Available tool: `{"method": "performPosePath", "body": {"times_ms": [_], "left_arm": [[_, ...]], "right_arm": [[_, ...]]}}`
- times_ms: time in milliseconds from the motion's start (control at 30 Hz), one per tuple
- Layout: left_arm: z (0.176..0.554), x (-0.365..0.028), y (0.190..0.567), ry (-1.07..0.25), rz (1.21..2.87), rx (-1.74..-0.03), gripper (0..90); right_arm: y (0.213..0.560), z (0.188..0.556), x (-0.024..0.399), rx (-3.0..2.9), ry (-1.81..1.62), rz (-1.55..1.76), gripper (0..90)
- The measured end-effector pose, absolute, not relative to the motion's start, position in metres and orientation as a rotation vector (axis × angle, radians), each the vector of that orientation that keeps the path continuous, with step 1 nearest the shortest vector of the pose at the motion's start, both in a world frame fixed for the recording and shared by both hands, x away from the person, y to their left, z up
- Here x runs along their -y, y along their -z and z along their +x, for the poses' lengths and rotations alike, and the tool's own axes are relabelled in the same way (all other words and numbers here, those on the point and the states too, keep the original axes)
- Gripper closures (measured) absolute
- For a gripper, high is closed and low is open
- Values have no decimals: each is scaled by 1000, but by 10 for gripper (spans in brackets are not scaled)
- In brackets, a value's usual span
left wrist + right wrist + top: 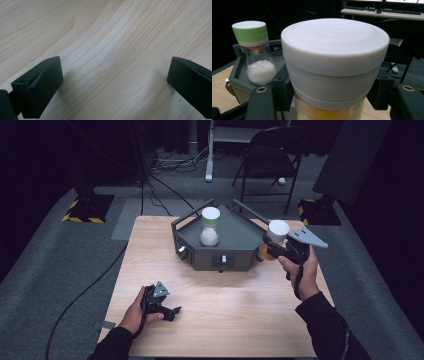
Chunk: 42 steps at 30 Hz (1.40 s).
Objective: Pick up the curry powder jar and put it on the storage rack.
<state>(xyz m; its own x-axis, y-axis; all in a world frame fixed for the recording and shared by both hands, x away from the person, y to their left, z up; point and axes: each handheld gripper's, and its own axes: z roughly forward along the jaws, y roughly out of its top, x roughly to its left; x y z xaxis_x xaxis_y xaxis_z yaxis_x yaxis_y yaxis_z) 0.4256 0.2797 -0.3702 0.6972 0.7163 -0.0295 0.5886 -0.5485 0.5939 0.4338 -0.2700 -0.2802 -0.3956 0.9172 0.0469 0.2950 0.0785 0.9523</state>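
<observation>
No brand, label or writing is readable on either jar or on the tray.

Lower left of the high view, the left gripper (pixel 170 311) sits low on the table (pixel 225 320), held in the person's left hand (pixel 136 312). In the left gripper view its two chunky matte black jaws are spread wide with nothing between them, just pale wood grain with long wavy lines, smooth and light like a birch or maple laminate.

Moving to the middle of the high view, there's a dark grey angular tray (pixel 240 245), looks like plastic or metal, with rail handles and a couple of small silver knobs on the front wall. Inside it stands a clear glass jar (pixel 210 227) with a white-and-green lid (pixel 250 30), upright, with coarse white crystals in the bottom.

Right of centre, the right gripper (pixel 270 251) is pinching a second jar (pixel 276 237) just below its cap. It's a clear jar with orange-yellow stuff inside and a fat, smooth, round white cap (pixel 334 50) with a stepped rim. The jar is held upright, off the table, just beside the tray's right front corner.
</observation>
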Motion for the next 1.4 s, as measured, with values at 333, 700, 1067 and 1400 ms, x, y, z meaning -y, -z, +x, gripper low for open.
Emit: {"method": "performPosePath", "body": {"times_ms": [333,700,1067,1400], "left_arm": [[425,-280,370,-290,2325,-996,3],[425,-280,370,-290,2325,-996,3],[425,-280,370,-289,2327,-995,3],[426,-280,370,-289,2327,-995,3]], "right_arm": [[276,459,252,-1776,-1327,1199,344],[276,488,228,-1772,-1314,1211,344],[285,509,212,-1759,-1335,1224,344],[298,520,205,-1787,-1325,1250,344]]}}
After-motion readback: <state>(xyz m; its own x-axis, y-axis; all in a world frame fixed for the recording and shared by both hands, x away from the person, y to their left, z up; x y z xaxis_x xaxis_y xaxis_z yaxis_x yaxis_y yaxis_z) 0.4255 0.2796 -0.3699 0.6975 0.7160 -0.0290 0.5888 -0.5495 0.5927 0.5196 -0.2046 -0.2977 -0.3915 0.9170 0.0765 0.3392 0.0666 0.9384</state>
